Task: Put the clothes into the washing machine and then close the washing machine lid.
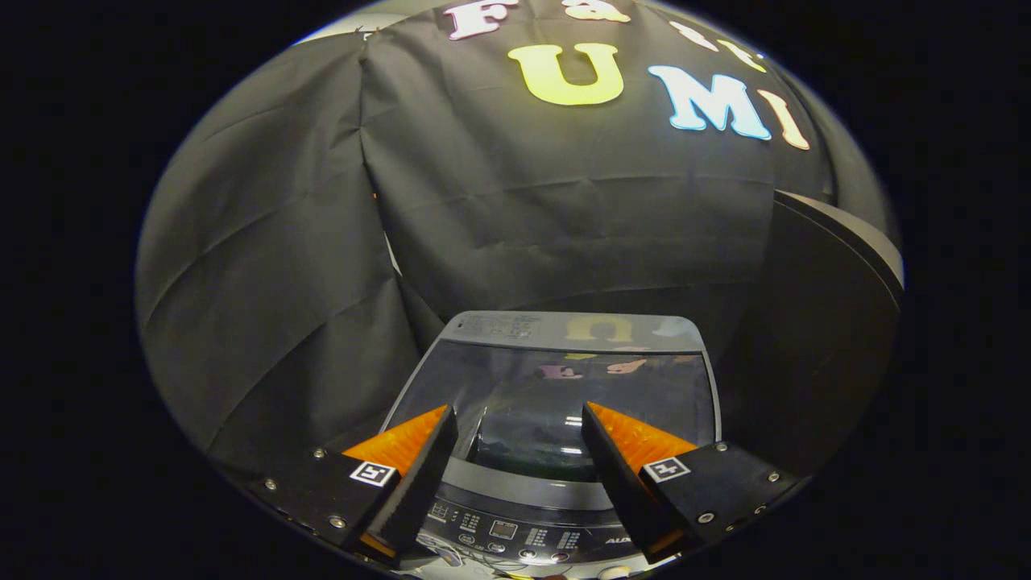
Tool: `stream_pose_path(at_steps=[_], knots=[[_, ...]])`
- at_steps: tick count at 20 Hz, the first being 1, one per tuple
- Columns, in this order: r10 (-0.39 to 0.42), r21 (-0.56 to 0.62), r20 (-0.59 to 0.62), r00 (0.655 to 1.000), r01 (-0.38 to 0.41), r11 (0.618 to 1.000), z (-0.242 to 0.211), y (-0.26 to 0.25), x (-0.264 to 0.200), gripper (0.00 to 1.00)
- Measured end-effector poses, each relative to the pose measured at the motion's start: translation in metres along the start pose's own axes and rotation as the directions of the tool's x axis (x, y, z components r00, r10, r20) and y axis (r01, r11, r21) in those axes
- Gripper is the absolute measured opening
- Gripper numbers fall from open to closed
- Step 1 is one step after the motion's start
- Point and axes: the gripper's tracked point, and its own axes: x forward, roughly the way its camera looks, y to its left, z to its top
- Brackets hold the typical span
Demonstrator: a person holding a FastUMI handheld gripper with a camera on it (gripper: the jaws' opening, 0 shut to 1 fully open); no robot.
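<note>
A grey top-loading washing machine (564, 332) stands just ahead of and below my fingers. Its dark glass lid (556, 395) lies flat and shut, mirroring the wall behind. Through the glass a dim drum shape shows; I cannot tell what is in it. The control panel (515, 532) with buttons and a small display runs along the near edge, between my fingers. My gripper (519, 423) hovers open above the lid's front edge, with nothing between the fingers. No clothes are in sight.
Black cloth walls close in behind and to the left of the machine. A dark curved panel (830, 322) rises on the right, close to the machine's side.
</note>
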Motion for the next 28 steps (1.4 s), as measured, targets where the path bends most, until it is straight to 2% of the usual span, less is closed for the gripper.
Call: stream_pose_path(at_steps=[5,13,23,25,28], knots=[[0.018,-0.035,0.109,0.994,-0.014,0.999,0.022,-0.001,-0.045,0.96],[-0.073,0.003,0.280,0.957,0.075,0.997,0.066,-0.043,-0.132,0.95],[-0.121,-0.020,0.427,0.896,0.143,0.990,0.078,-0.113,-0.263,0.95],[-0.139,-0.047,0.455,0.879,0.180,0.983,0.075,-0.132,-0.291,0.95],[-0.150,-0.046,0.481,0.863,0.196,0.979,0.064,-0.156,-0.330,0.95]])
